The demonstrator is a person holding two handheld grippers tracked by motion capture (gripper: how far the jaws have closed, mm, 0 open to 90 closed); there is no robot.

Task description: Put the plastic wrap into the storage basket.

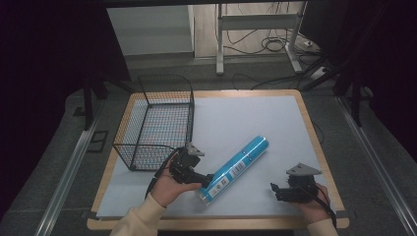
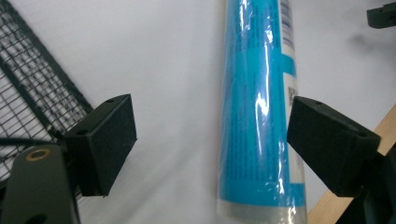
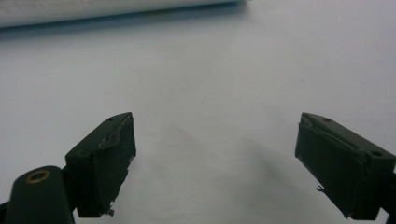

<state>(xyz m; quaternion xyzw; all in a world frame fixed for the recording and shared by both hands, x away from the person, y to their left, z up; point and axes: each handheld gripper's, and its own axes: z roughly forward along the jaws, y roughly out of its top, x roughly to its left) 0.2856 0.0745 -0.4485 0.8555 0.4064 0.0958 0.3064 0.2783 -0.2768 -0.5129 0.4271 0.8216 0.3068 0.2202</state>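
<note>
White-covered surface [image 1: 246,118], wood-edged. Black wire basket [image 1: 156,129] on the far left part. Blue tube [image 1: 235,169] lies flat near centre, slanting from near-left to far-right, its near end toward the person. Left gripper [image 1: 205,181] at the tube's near end, jaws spread wide; tube sits between them close to one pad, contact unclear. Right gripper [image 1: 276,191] near right, well apart from the tube, jaws released over bare surface.

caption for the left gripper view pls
Open left gripper straddling the near end of a blue tube, wire basket alongside.
</note>
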